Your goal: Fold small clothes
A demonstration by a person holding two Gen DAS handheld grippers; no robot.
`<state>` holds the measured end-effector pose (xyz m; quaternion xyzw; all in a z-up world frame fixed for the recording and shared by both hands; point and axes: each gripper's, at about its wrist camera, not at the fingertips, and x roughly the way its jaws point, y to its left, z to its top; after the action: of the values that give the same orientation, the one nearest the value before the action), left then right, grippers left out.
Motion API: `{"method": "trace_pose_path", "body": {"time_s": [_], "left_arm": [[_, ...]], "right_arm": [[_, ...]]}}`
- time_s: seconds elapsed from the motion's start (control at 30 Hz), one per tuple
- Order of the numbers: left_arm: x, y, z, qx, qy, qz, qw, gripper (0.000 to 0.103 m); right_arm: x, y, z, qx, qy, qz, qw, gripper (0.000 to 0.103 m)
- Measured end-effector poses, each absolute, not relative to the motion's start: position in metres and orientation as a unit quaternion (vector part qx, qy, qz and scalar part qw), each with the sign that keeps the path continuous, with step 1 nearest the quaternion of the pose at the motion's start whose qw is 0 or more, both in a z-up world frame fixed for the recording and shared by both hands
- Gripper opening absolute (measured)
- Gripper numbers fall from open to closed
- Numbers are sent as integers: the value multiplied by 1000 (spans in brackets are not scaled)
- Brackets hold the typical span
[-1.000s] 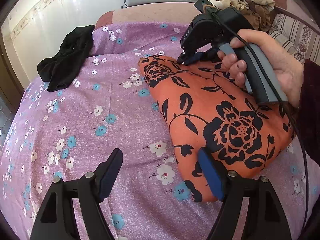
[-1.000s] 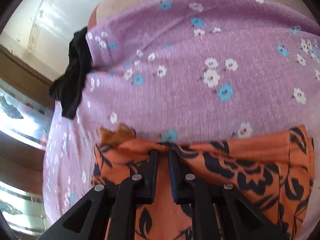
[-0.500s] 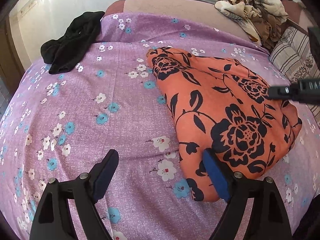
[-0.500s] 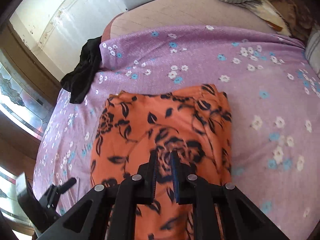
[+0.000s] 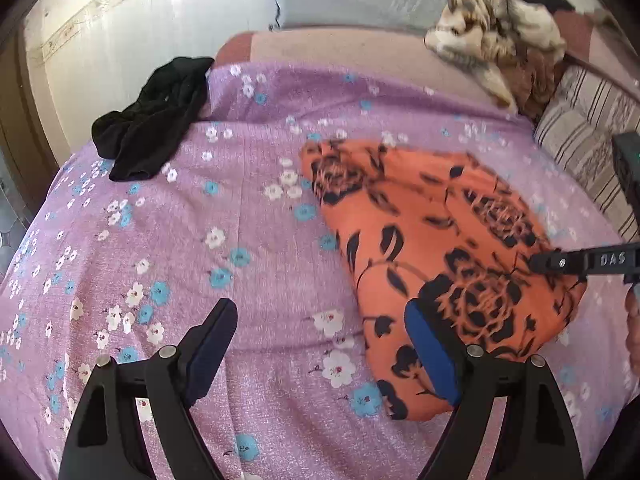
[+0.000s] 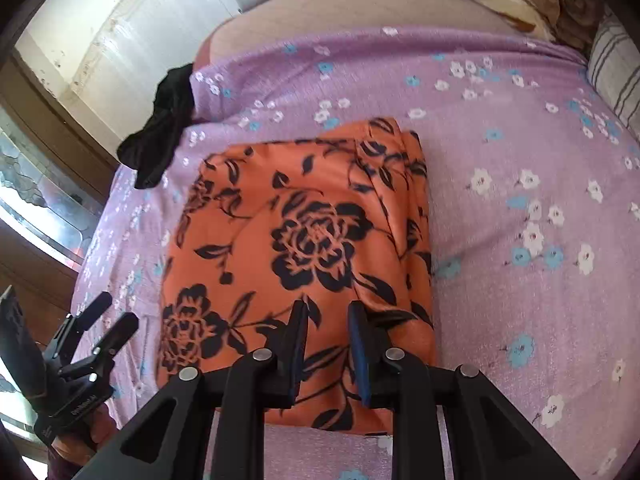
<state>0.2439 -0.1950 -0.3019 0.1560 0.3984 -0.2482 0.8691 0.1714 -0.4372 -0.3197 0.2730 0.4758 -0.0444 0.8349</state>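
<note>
An orange garment with black roses [image 6: 304, 240] lies folded into a rough rectangle on the purple flowered bedspread [image 6: 520, 160]. My right gripper [image 6: 328, 314] hovers over its near edge. The jaws are opening, a narrow gap shows between the blue pads, and nothing is pinched between them. In the left wrist view the same garment [image 5: 440, 248] lies to the right. My left gripper [image 5: 320, 344] stands wide open and holds nothing, its right pad level with the garment's near-left corner. A right gripper finger [image 5: 560, 263] pokes in from the right edge above the cloth.
A crumpled black garment [image 5: 156, 128] lies at the bedspread's far left corner. A heap of beige and brown clothes [image 5: 500, 40] and a striped pillow [image 5: 584, 148] sit at the far right. A wall and wooden frame run along the left.
My right gripper let go of the orange garment's far edge and drew back to its near edge, jaws parting slightly. The garment now lies flat and folded. The left gripper barely moved.
</note>
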Motion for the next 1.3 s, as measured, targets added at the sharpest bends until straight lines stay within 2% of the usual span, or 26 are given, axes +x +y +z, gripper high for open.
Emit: {"method": "trace_pose_path", "body": {"time_s": [0.07,0.27,0.5,0.67,0.83,1.07,1.3], "left_arm": [[245,-196,-315,151,398,-240,872,88],[244,-196,-308,155,398,-237,873,88],[242,-197,-308,160,395,-236,873,88],[243,-198,-309,159,395,-238,873,88],[244,-198,-311,161,393,-239,873,89],[247,-197,-311,155,395,-241,873,90],[247,-196,-311,153,397,-242,872,90]], "right_arm": [[172,-443,-326,299,464,-41,833,23],[170,-451,-314,320,440,-33,838,23],[163,-461,-285,321,362,-29,875,25],[171,-459,-290,308,382,-40,871,25],[189,-458,-323,302,446,-58,841,24],[187,-464,-321,319,434,-48,841,25],[179,-465,-302,322,385,-38,864,25]]}}
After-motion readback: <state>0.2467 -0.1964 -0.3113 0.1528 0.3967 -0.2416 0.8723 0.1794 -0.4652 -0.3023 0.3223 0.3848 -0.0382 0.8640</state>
